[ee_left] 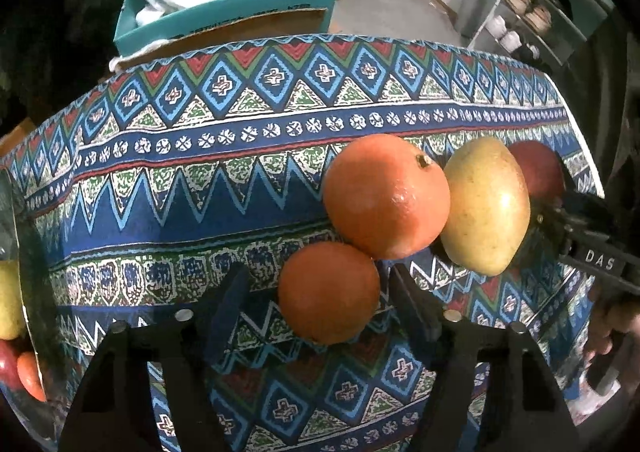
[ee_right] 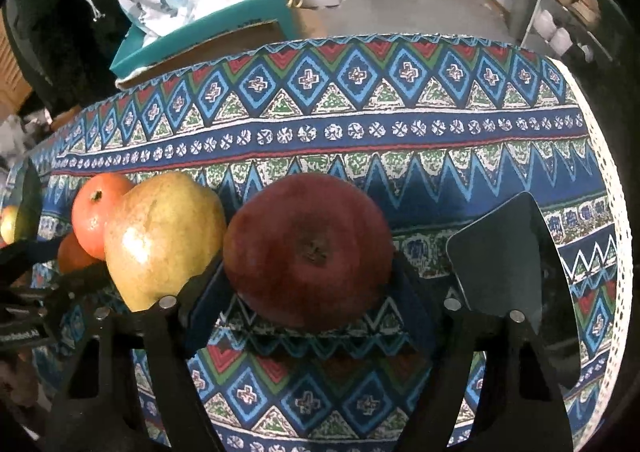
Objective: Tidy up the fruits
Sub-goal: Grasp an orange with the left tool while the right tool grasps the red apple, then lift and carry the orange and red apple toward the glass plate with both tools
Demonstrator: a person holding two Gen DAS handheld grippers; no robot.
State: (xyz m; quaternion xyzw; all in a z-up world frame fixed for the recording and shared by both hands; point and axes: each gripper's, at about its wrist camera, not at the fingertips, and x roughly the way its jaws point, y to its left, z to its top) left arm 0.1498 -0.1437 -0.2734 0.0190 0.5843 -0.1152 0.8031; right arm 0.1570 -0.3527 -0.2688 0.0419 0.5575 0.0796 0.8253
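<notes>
On the tablecloth, two oranges, one mango, one red apple. Left gripper gapes around the nearer orange; right gripper pinches the apple.

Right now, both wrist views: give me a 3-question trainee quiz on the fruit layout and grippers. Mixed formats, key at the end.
1. True or false: the left gripper brackets the small orange.
2. The red apple sits between which gripper's fingers? A) left B) right
3. Fill in: the yellow mango lies between the apple and the large ____.

Key: 1 true; 2 B; 3 orange.
</notes>
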